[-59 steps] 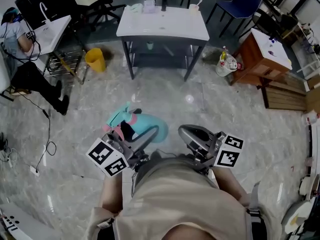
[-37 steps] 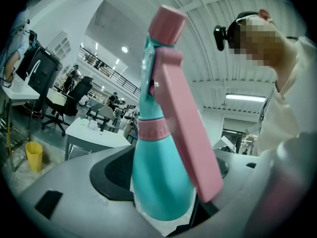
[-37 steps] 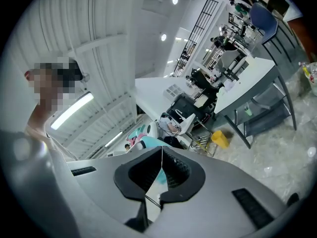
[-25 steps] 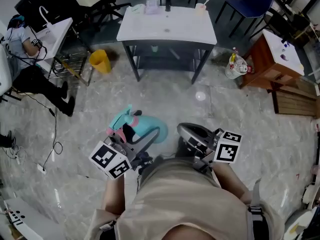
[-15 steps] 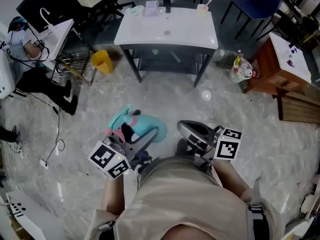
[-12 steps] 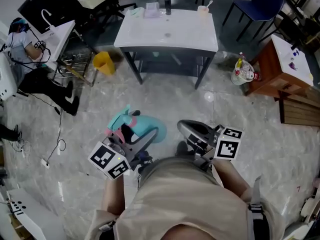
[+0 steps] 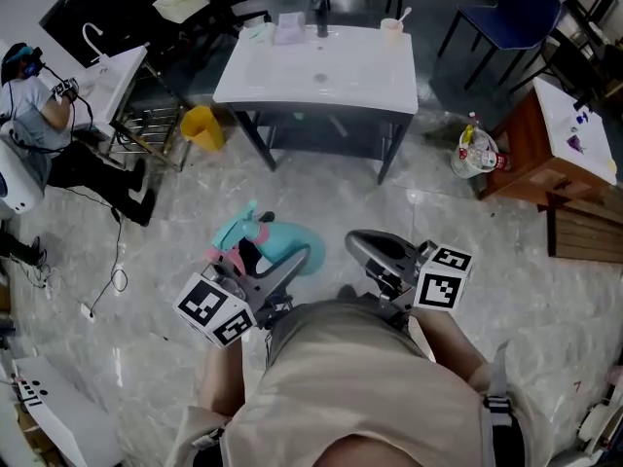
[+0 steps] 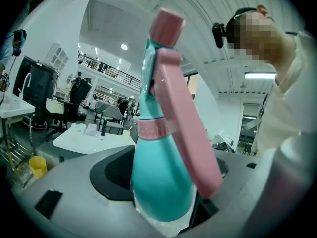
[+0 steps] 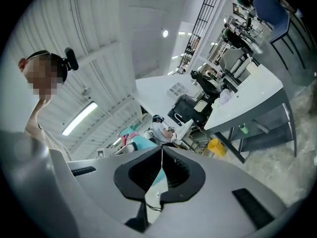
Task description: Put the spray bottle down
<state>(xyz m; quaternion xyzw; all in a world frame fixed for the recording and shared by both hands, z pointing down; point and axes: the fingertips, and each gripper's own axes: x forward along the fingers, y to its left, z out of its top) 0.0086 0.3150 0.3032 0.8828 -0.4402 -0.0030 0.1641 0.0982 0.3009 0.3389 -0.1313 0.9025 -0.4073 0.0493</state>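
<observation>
- The left gripper (image 7: pixel 273 264) has its jaws spread wide around the fat teal body of the spray bottle (image 8: pixel 159 182), pinching it on both sides
- In the left gripper view the bottle stands neck up, its pink trigger (image 8: pixel 190 128) running down its right side
- The bottle is in the air over the marble floor (image 7: pixel 321 202), just in front of the person's torso (image 7: pixel 341 387) and well short of the white tabletop (image 7: pixel 316 66)
- The right gripper (image 7: pixel 360 249) is beside the left one, its jaws pressed together with nothing between them
- A cup (image 7: pixel 391 29) stands at the far edge of the tabletop
- A yellow bin (image 7: pixel 202 126) stands on the floor to the tabletop's left, near a seated person (image 7: pixel 44 115)
</observation>
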